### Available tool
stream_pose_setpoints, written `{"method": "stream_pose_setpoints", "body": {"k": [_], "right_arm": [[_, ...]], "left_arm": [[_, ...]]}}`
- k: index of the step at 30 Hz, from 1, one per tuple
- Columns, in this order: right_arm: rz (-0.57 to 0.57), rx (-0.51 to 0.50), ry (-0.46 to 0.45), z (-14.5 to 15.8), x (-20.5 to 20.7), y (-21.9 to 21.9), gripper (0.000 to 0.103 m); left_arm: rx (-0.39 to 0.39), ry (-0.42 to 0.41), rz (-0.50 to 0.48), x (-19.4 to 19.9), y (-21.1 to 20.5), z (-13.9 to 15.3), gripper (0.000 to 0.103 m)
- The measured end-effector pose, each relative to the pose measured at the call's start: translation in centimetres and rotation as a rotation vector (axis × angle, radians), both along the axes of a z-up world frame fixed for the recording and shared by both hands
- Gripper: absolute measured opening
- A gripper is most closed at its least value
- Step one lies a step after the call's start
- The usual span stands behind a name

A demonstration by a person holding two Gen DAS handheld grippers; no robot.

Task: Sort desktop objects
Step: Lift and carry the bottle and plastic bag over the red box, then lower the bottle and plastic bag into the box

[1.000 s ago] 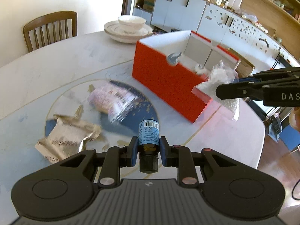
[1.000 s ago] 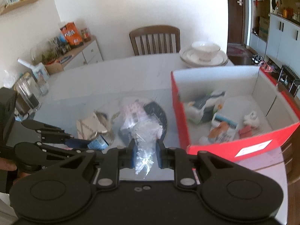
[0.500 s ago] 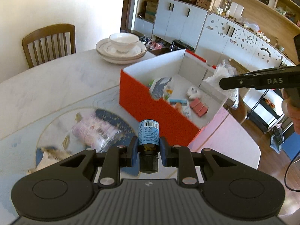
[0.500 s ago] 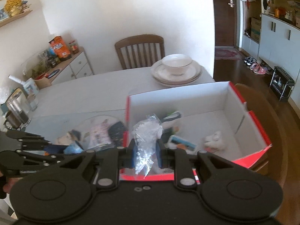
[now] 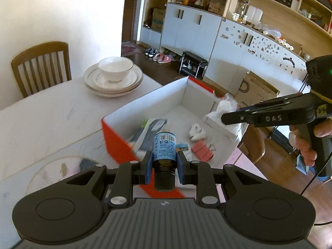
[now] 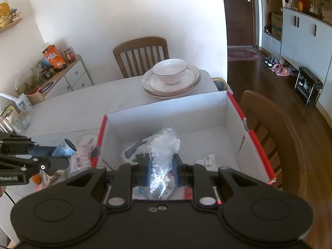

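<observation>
Both carried over from desk to red box (image 6: 259, 143) | left hand-held gripper (image 5: 164, 167) squeezing blue bottle (image 5: 165, 147) | right hand-held gripper (image 6: 160, 171) squeezing plastic bag (image 6: 162, 145) | dropping in next.

Small dark bottle (image 5: 164, 148) with blue barcode label, black cap toward the camera, clamped between blue pads, held over the near wall of the red box (image 5: 116, 143). Clear crinkled plastic bag (image 6: 162, 157), pinched at mid-height, hanging above the box's white interior. Inside the box: a dark-and-white packet (image 5: 148, 130), pink clips (image 5: 202, 150), possibly a small white figurine (image 5: 196, 131), blurred.
</observation>
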State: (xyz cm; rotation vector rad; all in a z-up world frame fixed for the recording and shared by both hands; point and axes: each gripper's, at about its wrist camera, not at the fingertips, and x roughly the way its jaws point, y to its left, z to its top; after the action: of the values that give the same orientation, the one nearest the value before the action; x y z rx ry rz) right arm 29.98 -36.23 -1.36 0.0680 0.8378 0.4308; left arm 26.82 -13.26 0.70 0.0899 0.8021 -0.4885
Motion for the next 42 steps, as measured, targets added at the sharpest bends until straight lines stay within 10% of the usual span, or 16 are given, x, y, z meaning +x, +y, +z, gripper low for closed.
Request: {"method": "stream_pose_setpoints", "body": {"k": [42], "right_arm": [[-0.044, -0.161, 0.282, -9.2, 11.3, 3.3, 0.020]], "left_arm": [[0.216, 0.251, -0.124, 9.0, -10.3, -10.4, 0.023]]}}
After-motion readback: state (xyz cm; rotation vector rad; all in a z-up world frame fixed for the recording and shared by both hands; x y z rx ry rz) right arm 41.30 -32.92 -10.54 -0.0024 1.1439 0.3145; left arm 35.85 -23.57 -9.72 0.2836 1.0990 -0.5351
